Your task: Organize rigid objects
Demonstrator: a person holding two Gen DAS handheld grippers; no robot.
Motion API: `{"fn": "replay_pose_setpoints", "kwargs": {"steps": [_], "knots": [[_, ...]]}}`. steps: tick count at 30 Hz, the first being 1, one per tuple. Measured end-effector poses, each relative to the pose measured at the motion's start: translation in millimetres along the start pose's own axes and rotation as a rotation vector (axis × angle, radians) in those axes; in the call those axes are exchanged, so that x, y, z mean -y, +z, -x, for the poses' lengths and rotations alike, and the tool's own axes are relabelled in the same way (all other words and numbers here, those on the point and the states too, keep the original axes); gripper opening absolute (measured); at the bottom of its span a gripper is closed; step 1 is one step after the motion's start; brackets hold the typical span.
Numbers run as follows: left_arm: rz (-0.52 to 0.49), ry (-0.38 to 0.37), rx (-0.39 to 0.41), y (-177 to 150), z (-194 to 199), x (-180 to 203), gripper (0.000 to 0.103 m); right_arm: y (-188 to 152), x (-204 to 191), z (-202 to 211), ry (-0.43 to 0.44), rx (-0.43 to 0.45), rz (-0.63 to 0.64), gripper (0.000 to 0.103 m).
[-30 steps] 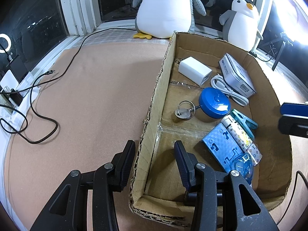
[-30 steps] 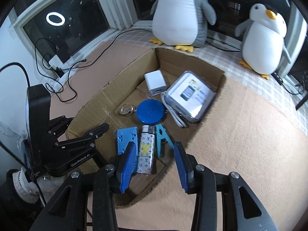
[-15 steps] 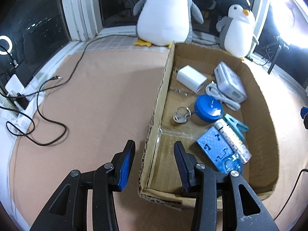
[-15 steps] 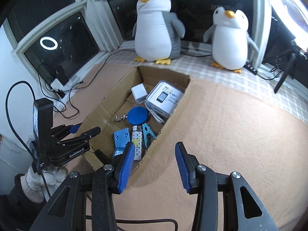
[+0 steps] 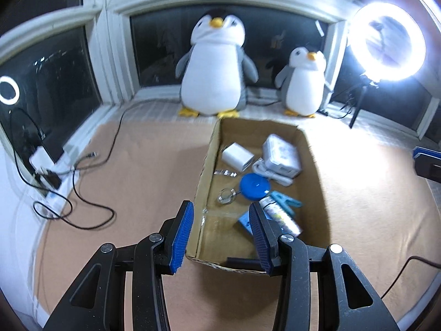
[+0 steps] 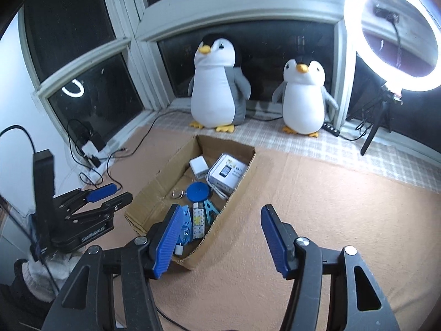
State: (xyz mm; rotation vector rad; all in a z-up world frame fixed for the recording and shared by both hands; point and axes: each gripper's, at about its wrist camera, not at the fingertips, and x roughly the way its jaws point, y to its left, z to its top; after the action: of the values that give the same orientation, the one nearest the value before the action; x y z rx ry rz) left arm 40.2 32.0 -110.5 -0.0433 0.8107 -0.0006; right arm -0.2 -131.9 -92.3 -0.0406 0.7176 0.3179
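Note:
A shallow cardboard box [image 5: 311, 160] [image 6: 242, 176] lies on the tan mat. Inside it are a white charger [image 5: 237, 156] [image 6: 198, 167], a white product box [image 5: 281, 155] [image 6: 227, 172], a white cable [image 5: 271, 175], a blue round disc [image 5: 255, 186] [image 6: 198, 191] with a key ring [image 5: 226, 195], a teal clip [image 5: 285, 200] [image 6: 210, 211], a patterned lighter [image 5: 281, 218] [image 6: 197, 220] and a blue flat piece [image 6: 186, 227]. My left gripper [image 5: 222, 231] is open and empty, raised above the box's near end. My right gripper [image 6: 220, 237] is open and empty, raised beside the box's near right corner. The left gripper [image 6: 102, 198] also shows in the right wrist view.
Two plush penguins [image 5: 217, 63] [image 5: 303, 82] stand on the window ledge behind the box. A lit ring light [image 6: 391, 35] on a tripod stands at the far right. Black cables [image 5: 82, 193] and a power strip [image 5: 46, 165] lie at the left. A gloved hand [image 6: 35, 273] holds the left gripper.
Both grippers have lifted and pulled back from the box, so it looks smaller and farther. The right gripper's jaws have spread wider. The items in the box have not moved.

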Motion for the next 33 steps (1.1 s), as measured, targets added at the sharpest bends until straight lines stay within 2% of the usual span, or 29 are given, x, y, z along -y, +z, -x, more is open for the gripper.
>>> {"fn": "replay_pose_setpoints", "kwargs": {"steps": [4,10,12,16,20,24,26,27,30,32,33], "knots": [[-0.015,-0.011,0.038,5.4,24.5,9.7,0.047,-4.6,-7.5,5.6,-0.04,0.026,-0.001,0.065],[-0.047,-0.006,0.074,7.7,49.2,22.0,0.049,-11.3,-18.0,4.6,-0.084,0.042,-0.006,0.067],[-0.051,-0.01,0.073,6.5,53.4,25.1,0.05,-14.0,-21.7,3.5,-0.128,0.051,-0.003,0.071],[-0.053,-0.012,0.069,3.3,60.7,29.7,0.051,-17.9,-25.7,2.5,-0.176,0.059,-0.015,0.073],[-0.049,-0.003,0.093,4.1,67.2,30.7,0.06,-18.1,-28.4,5.9,-0.2,0.09,-0.015,0.073],[-0.053,0.01,0.137,7.7,79.2,34.1,0.062,-15.5,-30.0,9.9,-0.221,0.113,-0.002,0.073],[-0.057,0.015,0.151,9.4,82.8,35.8,0.071,-14.7,-30.9,11.9,-0.23,0.122,0.002,0.074],[-0.06,0.018,0.157,10.7,84.5,36.7,0.072,-14.6,-31.0,12.4,-0.231,0.124,0.003,0.074],[-0.075,0.031,0.161,11.6,86.5,40.7,0.075,-15.0,-30.3,12.7,-0.23,0.123,0.004,0.075],[-0.081,0.032,0.154,11.5,85.6,42.0,0.082,-15.5,-29.8,12.7,-0.23,0.121,0.004,0.075],[-0.08,0.03,0.149,11.2,84.4,42.3,0.082,-16.1,-29.5,12.9,-0.23,0.119,0.002,0.075]]}}
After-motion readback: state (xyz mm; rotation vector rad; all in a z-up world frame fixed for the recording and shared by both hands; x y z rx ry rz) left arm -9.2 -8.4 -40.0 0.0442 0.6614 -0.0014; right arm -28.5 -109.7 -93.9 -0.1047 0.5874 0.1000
